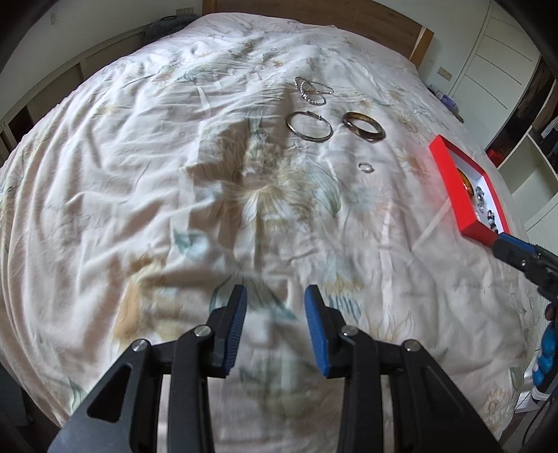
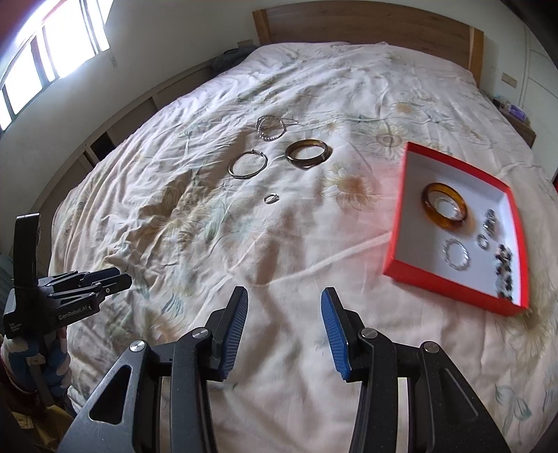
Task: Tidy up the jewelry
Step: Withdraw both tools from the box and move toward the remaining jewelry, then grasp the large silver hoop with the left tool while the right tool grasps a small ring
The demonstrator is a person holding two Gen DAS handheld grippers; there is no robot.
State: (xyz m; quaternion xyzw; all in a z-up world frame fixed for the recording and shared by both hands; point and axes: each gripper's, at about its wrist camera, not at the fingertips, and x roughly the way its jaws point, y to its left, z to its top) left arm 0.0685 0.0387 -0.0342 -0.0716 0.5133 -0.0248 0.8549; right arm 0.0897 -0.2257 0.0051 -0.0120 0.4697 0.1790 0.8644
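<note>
Spread across a wide bed with a wooden headboard (image 2: 366,24), a crumpled cream floral bedsheet (image 2: 209,226) serves as the work surface. Above its near part the right gripper (image 2: 284,296) is held with blue-padded jaws parted and nothing between them; the left gripper (image 1: 275,292) is likewise seen agape and empty over the sheet.

Beyond the right gripper, a shallow red cardboard box with a white inside (image 2: 397,216) is set on the sheet. Within it are laid a translucent amber bangle (image 2: 444,205), a clear beaded bracelet (image 2: 455,258), two small metal rings (image 2: 486,233) and a dark beaded strand (image 2: 504,268) along the far-right wall, blurred and possibly a bracelet.

Further out on the bare sheet, well apart from the box, a small silver ring (image 2: 271,198) is seen, then a thin silver hoop bangle (image 2: 248,164) beside a dark brown bangle (image 2: 307,153), and behind them a tangle of pearl-like beaded bracelets (image 2: 272,129).
</note>
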